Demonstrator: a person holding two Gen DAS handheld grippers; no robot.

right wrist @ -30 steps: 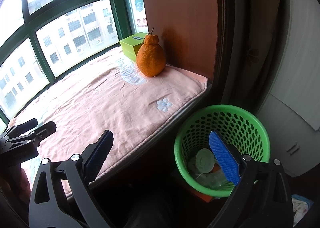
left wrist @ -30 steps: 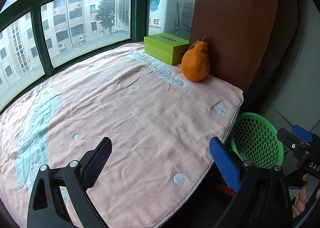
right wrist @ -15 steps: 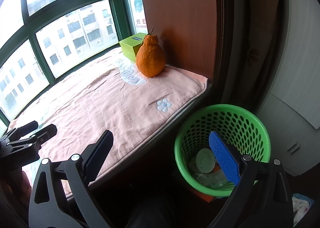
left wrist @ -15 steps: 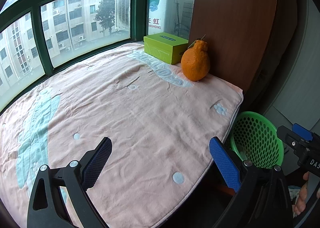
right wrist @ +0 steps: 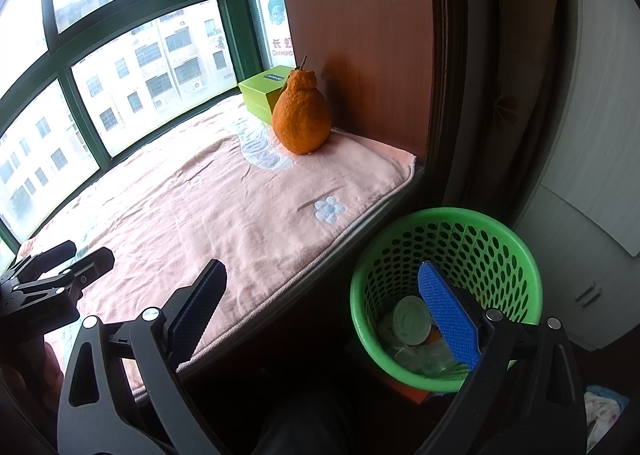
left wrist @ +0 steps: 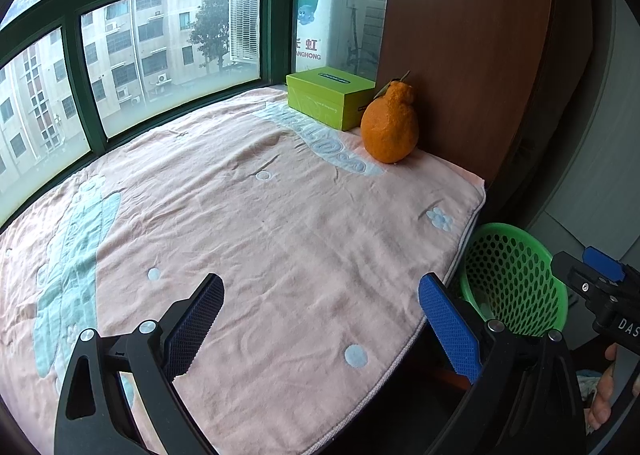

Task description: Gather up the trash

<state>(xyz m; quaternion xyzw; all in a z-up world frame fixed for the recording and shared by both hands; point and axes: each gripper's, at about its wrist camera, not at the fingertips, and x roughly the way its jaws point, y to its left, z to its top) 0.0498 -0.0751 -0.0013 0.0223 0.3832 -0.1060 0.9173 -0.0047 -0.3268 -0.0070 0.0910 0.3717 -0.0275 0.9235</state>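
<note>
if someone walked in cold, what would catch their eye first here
Probably the big knobbly orange fruit, standing on the pink blanket at its far end, against the brown wood panel and beside a lime green box. Next, the bright green basket on the floor below the blanket's edge, with a pale round lid and clear wrappers inside. Both grippers are open and empty.
</note>
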